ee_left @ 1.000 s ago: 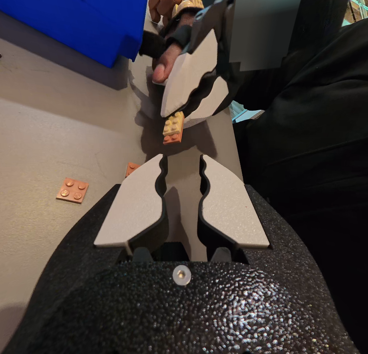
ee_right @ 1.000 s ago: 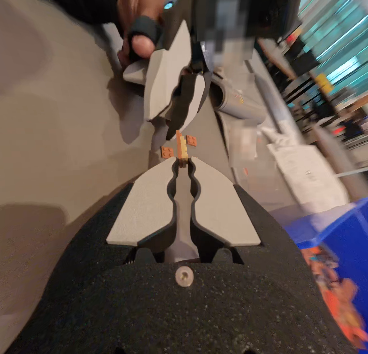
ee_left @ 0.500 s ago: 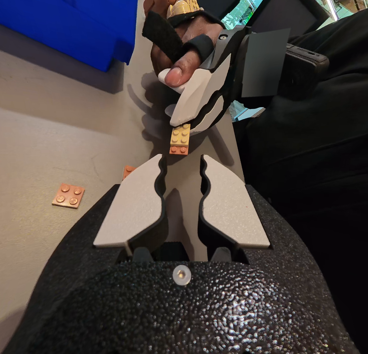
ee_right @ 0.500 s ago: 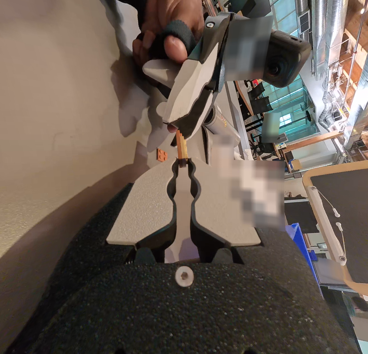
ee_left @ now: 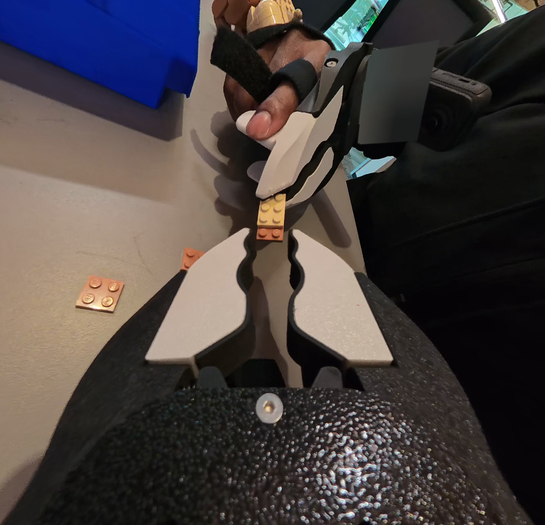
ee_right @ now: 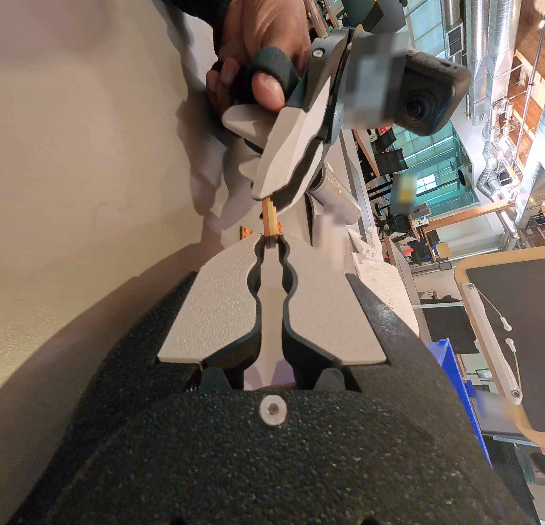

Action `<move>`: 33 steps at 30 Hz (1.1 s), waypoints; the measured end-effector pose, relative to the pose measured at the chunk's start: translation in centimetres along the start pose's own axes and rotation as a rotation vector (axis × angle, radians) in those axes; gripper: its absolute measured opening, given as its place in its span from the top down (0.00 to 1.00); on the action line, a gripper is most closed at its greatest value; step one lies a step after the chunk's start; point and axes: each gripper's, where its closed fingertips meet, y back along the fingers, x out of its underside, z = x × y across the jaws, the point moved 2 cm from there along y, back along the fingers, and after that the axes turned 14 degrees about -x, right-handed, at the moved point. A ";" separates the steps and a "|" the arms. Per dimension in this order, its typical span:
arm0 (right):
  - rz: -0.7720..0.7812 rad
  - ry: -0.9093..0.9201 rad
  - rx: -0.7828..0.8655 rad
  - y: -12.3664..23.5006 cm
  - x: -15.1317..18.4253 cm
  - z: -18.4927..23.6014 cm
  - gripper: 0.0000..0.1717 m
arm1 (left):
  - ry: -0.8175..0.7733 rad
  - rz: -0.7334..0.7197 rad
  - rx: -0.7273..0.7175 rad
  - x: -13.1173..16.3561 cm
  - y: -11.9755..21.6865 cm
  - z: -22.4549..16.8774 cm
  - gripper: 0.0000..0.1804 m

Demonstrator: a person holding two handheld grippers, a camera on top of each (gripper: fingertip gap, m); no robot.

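Clamped between the pads of the right gripper (ee_right: 270,242): a small stack of two studded plastic plates (ee_right: 271,224), tan on reddish brown, seen edge-on and gripped by its near end, pads pressing on both flat faces. Held clear of the grey tabletop (ee_left: 59,215), stack pointing straight ahead from the fingertips towards the left gripper (ee_left: 269,236).

Left gripper's fingers apart, flanking the stack's free end. Only the brown lip, with its two bare studs, between the tips; a sliver of gap on either side, neither pad touching.

Lying on the table left of the left gripper's fingers: a loose square reddish-brown four-stud plate (ee_left: 100,294), well apart. A second brown plate (ee_left: 190,257) half hidden just behind the left finger. Farther ahead and to the left, a blue plastic bin (ee_left: 88,32); straight ahead, beyond the hand (ee_left: 265,97) on the right gripper, a heap of brown and tan toy parts (ee_left: 256,3).

Ahead and to the right of the right gripper: a grey tube (ee_right: 333,192) lying on its side and printed paper sheets (ee_right: 380,274).
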 end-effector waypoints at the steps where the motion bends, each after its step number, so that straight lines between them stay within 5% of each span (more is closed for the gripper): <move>1: -0.001 0.000 -0.002 0.0 0.0 0.1 0.95 | -0.002 -0.004 0.001 0.0 0.0 0.0 0.91; 13: 0.029 -0.074 -0.035 -0.4 0.9 0.2 0.87 | -0.044 -0.014 -0.060 -0.2 0.8 0.9 0.91; 33: 0.145 -0.362 -0.099 -0.2 3.9 0.2 0.90 | -0.134 0.046 -0.202 0.8 2.9 4.2 0.91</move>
